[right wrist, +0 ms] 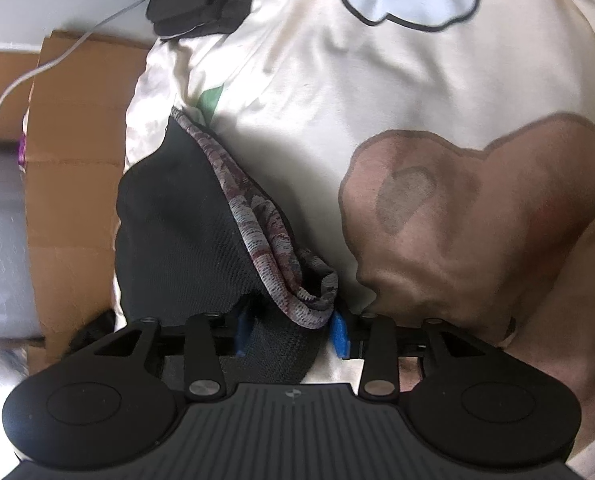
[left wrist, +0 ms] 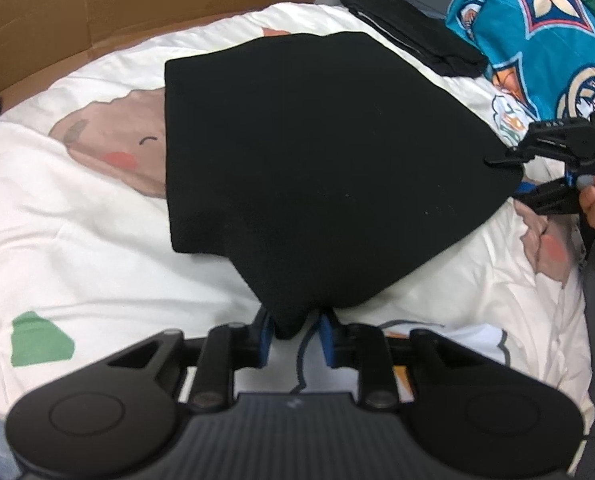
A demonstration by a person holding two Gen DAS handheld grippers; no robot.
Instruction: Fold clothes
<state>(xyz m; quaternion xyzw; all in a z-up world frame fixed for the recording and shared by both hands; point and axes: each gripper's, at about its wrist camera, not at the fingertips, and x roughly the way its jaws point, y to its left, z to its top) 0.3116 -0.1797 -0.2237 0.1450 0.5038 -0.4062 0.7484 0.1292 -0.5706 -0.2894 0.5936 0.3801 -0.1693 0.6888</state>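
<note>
Blue pads point(left wrist: 266, 332) of my left gripper point(left wrist: 295, 334) pinch the black garment point(left wrist: 317, 152) on the quilt point(left wrist: 77, 240); right gripper point(right wrist: 289, 330) loosely straddles its far corner, grip uncertain; I'd keep both corners level.

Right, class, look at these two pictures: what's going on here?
A person is folding a black garment spread on a white cartoon-print bedcover, using a hand-held gripper in each hand. The left gripper has a corner of the cloth between its fingers; the right gripper has its jaws round the patterned waistband edge. A folded dark pile lies further back.
</note>
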